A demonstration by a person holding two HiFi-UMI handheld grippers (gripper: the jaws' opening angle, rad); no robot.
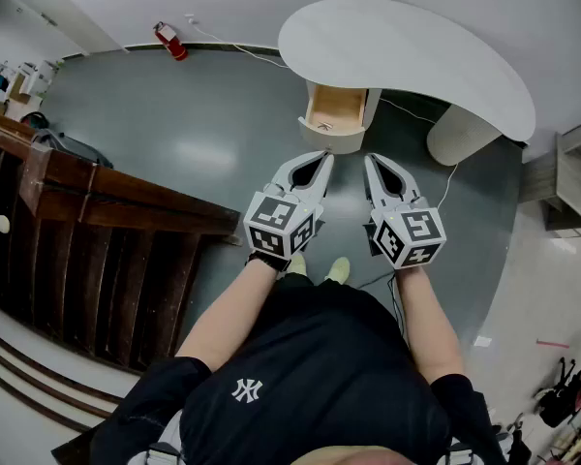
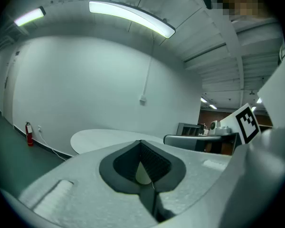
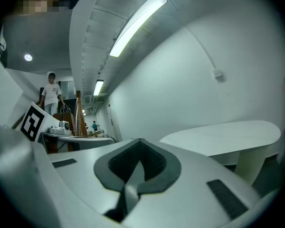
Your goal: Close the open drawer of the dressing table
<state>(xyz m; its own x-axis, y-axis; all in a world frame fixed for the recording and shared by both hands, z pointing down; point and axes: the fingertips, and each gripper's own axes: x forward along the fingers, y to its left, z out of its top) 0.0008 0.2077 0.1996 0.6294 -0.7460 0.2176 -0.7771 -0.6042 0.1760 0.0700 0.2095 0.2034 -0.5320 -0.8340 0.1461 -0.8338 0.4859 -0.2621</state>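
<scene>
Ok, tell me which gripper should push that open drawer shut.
Left, probably. The left gripper points almost straight at the drawer front, close to it; the right gripper sits off to its side.

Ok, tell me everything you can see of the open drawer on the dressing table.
The open drawer is a small box with pale wood inside and a cream front carrying a small knob. It stands pulled out from under the white curved tabletop, facing the person. The part of its inside that shows looks empty. The left hand-held gripper points at its front; contact cannot be told.
</scene>
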